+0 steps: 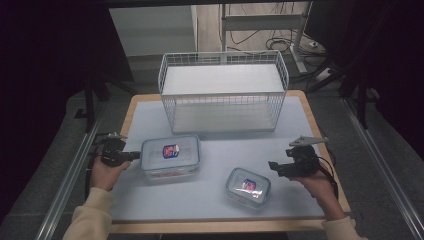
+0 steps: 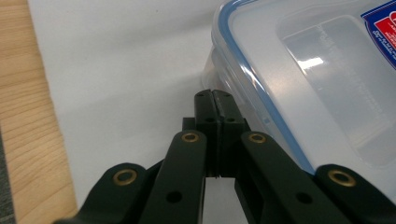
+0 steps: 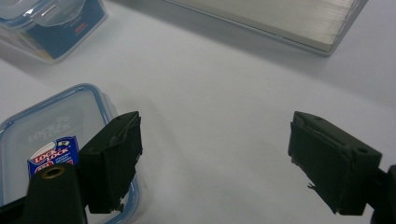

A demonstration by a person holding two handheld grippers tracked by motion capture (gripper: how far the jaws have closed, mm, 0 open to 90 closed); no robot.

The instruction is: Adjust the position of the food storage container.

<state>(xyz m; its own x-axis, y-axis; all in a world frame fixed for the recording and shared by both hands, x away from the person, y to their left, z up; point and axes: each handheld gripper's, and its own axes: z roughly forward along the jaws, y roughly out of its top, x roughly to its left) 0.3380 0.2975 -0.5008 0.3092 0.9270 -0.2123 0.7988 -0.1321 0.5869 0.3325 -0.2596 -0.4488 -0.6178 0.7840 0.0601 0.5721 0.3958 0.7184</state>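
A large clear lidded container (image 1: 170, 155) with a blue seal and a red-blue label sits left of centre on the table. My left gripper (image 1: 135, 155) is shut, empty, with its tips by the container's left wall. In the left gripper view the black jaws (image 2: 214, 95) are pressed together right beside the container (image 2: 317, 70); I cannot tell whether they touch it. A smaller container of the same kind (image 1: 247, 186) lies near the front. My right gripper (image 1: 272, 166) hovers just right of it, open and empty (image 3: 215, 128), with the small container (image 3: 42, 135) at its left jaw.
A white wire basket (image 1: 223, 55) with a shelf stands at the back of the pale table (image 1: 300, 210); its base (image 3: 280, 18) is ahead of the right gripper. The large container (image 3: 46, 23) lies farther off. Wooden edging (image 2: 28, 116) runs along the table's left side.
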